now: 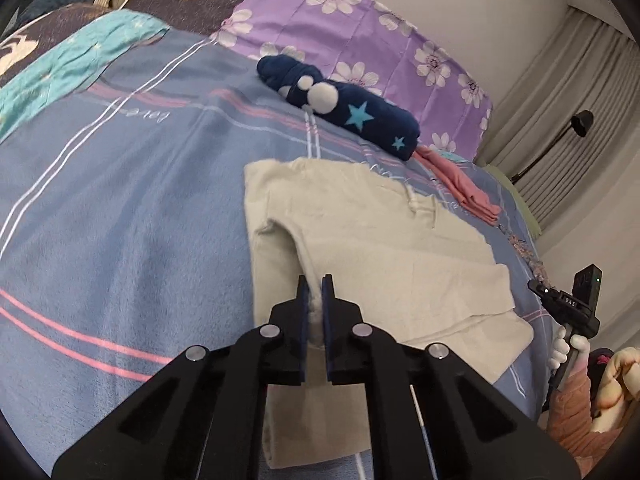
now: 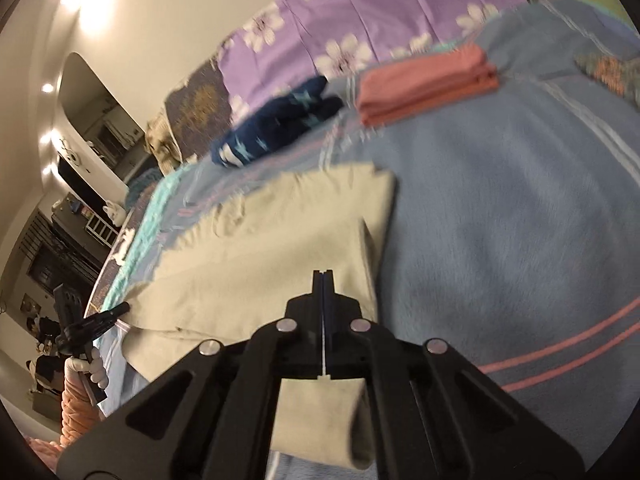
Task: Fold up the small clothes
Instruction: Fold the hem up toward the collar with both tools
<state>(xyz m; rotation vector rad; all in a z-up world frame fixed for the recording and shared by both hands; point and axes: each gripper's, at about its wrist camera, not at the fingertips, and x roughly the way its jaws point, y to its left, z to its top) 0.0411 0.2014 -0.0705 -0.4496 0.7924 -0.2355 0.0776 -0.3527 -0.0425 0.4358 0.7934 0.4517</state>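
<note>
Pinching cream garment [image 1: 360, 240], left tool [image 1: 315, 284], right tool [image 2: 323, 280] clamped

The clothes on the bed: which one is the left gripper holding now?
The cream garment, spread out nearest the camera. The left gripper pinches a fold of it. The navy star-patterned roll and the folded pink piece lie farther away, untouched.

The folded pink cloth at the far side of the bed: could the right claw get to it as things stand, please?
Probably not yet: the right claw is shut on the cream garment. Otherwise, only bare blue blanket lies before the pink cloth.
</note>
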